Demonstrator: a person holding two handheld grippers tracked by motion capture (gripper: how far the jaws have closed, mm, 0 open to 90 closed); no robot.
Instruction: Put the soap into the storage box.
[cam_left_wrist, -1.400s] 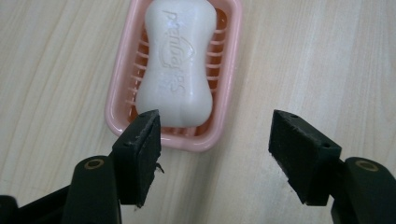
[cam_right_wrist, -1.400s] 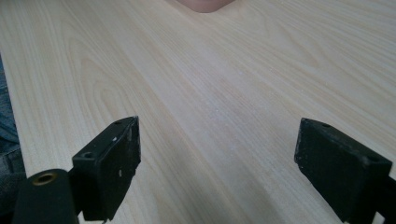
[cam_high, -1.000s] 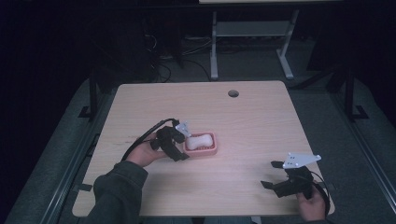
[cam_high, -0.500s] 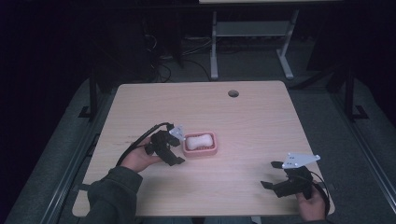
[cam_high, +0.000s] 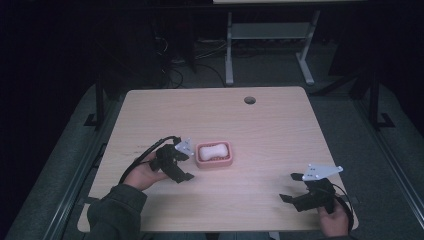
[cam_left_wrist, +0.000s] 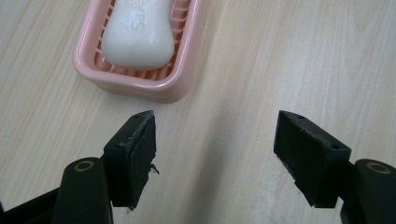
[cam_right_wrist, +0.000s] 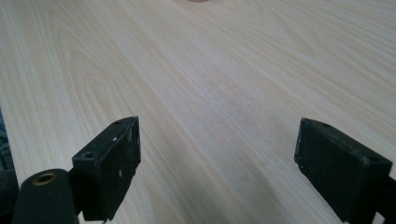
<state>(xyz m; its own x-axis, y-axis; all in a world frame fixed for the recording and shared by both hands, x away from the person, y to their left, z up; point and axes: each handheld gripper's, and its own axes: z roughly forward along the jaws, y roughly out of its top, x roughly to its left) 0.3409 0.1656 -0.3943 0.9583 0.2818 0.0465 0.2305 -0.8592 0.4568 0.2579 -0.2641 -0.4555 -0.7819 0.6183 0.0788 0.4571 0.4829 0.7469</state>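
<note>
Backing off toward eight o'clock, the left tongs (cam_high: 184, 161) have left the pink dish (cam_high: 214, 154), their jaws just widening with nothing between them. White soap (cam_high: 213, 150) lies in that dish, a little left of the table's (cam_high: 270, 125) middle. At five o'clock the right tongs (cam_high: 292, 187) rest released, gaping over bare wood.

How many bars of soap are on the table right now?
1. The white soap lies in the pink soap dish near the middle of the table, just ahead of the open left gripper. Nothing in view looks able to hide another.
</note>
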